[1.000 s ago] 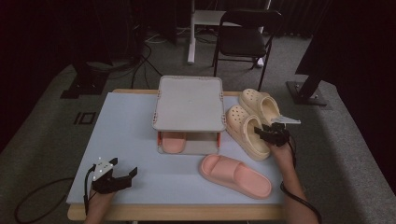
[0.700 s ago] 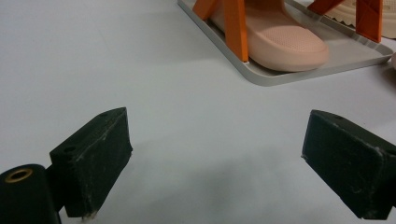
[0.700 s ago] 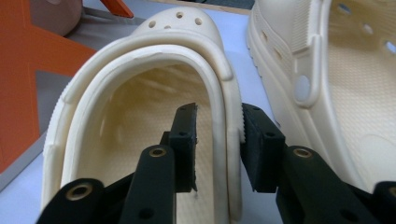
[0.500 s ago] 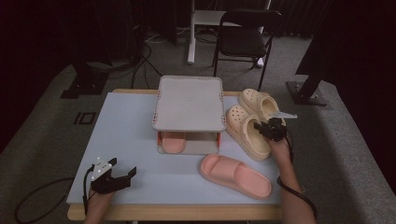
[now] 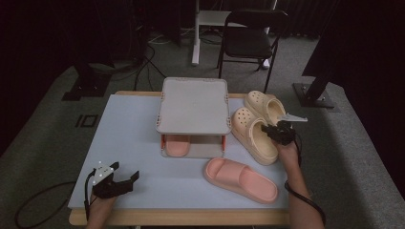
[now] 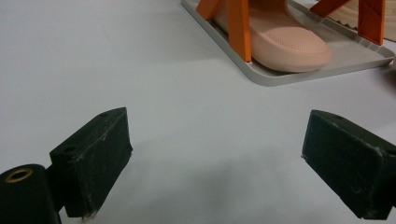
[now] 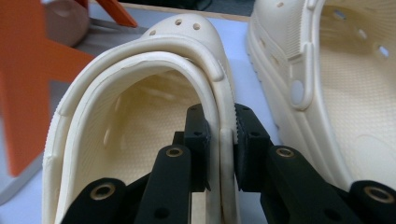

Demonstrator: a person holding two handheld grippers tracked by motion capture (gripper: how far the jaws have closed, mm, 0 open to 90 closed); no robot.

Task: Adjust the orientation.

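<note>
**Right hand-held gripper clamped on clog wall**

Right hand-held gripper (image 7: 219,149) just closed its jaws; pads now pinch the side wall + strap of the near cream clog (image 5: 253,136), centre-right of high view. Largest first: bench (image 5: 129,143) spans mid-frame; grey rack (image 5: 193,105) upper centre w/ pink slide under it; loose pink slide (image 5: 241,179) lower centre-right; second clog (image 5: 265,105) just behind. Left hand-held gripper (image 5: 119,180) lower left, jaws wide apart, nothing between.

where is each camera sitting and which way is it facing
High view: above the person's side, facing forward and down on the table; both forearms show, left tool, right tool.
Left gripper view: rides the left tool, facing the shoe rack over its open jaws.
Right gripper view: rides the right tool, jaws closing on the cream clog wall.
Shared: rack, clog.
</note>
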